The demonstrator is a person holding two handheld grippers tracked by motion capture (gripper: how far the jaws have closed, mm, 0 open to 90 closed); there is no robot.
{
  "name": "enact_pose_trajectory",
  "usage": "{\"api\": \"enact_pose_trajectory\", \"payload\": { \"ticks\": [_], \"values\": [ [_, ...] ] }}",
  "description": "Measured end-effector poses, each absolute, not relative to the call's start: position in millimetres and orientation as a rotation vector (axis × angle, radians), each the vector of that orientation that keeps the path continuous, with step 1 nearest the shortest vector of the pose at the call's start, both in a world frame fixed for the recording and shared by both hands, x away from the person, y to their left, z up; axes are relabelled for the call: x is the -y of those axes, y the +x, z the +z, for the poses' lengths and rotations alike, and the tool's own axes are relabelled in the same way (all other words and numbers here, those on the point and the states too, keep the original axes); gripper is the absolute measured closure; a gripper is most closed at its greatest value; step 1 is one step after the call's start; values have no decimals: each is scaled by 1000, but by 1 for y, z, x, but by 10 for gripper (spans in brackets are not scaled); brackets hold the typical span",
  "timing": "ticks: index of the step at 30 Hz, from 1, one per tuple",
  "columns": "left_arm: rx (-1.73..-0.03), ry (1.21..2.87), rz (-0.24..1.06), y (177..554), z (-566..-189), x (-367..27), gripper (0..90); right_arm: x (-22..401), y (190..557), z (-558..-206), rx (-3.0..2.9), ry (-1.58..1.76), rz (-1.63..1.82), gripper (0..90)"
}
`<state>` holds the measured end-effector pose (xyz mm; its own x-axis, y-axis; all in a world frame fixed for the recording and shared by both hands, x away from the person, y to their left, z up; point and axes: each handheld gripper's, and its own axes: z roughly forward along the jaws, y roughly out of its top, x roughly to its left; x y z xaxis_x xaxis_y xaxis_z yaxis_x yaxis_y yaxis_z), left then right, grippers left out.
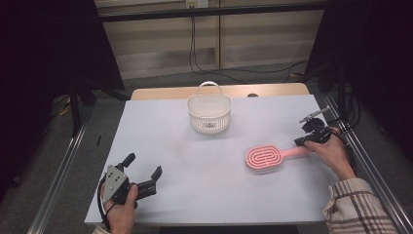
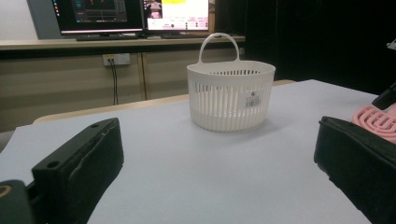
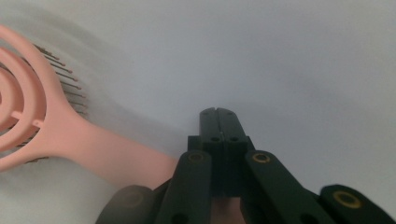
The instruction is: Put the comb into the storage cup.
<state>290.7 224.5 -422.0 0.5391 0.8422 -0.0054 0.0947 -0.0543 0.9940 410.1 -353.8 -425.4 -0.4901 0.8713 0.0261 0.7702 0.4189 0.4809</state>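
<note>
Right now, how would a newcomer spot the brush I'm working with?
Start at the pale table; the white slatted basket stands at its far middle. Nearer and to the right, beside the right gripper, lies the hairbrush: flat, pink, with an open looped head.

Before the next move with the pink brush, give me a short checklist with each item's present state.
1. Right gripper at the pink hairbrush handle: ok.
2. Grip on the handle: not ok; in the right gripper view the jaws meet with nothing between them and the handle lies beside them.
3. Brush flat on the table: ok.
4. White basket upright: ok.
5. Basket contents: cannot tell.
6. Left gripper open, apart from brush and basket: ok.
</note>
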Motion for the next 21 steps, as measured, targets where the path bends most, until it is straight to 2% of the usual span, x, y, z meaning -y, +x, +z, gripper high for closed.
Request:
{"api": "enact_pose_trajectory", "payload": {
  "ticks": [21],
  "values": [
    [-840, 1515, 745, 290, -422, -225, 15, 355, 389, -427, -2472, 1409, 619, 900]
  ]
}}
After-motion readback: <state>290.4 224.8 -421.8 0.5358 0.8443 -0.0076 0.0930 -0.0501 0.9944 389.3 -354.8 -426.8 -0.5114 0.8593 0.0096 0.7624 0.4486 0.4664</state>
